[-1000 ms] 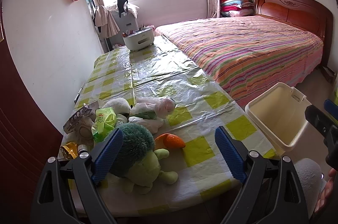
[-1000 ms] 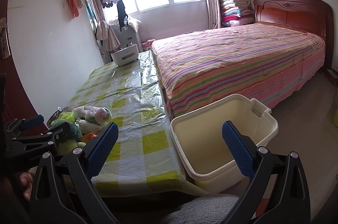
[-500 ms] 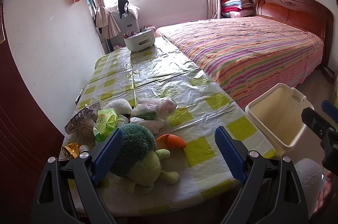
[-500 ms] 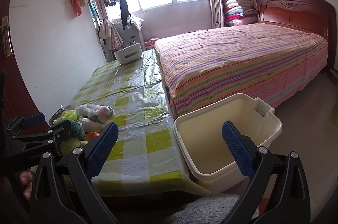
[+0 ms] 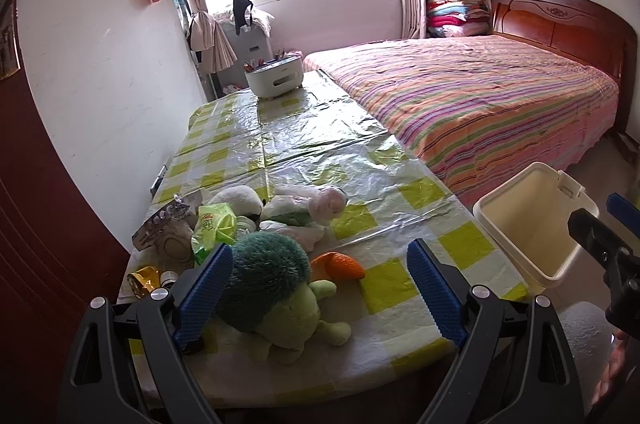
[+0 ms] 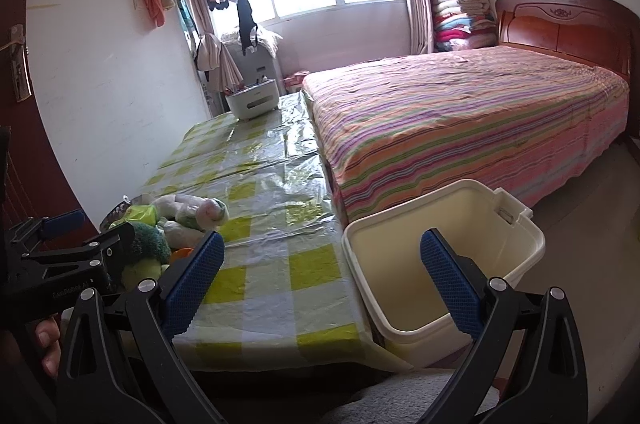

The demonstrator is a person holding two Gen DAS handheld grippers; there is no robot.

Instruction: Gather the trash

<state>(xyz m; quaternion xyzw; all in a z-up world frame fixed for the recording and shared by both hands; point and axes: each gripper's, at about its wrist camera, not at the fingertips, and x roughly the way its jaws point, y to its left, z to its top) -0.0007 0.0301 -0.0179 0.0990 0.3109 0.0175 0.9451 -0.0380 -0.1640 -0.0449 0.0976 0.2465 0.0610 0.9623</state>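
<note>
Barely anything has shifted since a second ago: both views have only tilted slightly. Left gripper (image 5: 316, 288) and right gripper (image 6: 320, 274) hang spread wide, empty. One green wrapper (image 5: 214, 228) and one gold wrapper (image 5: 142, 276) lie at the table's (image 5: 304, 136) near left corner among plush toys; smaller litter there is unclear. One cream bin (image 6: 516, 252) stands beside its near right corner.

The left wrist view looks forward and slightly down from just above the near end of the tabletop (image 5: 304, 144), close over the plush toys (image 5: 272, 288). The right wrist view sits further right, off the tabletop's near corner, above the cream bin (image 6: 440, 256). Both face the window and share tabletop, bin, bed (image 6: 460, 112) and toys.
</note>
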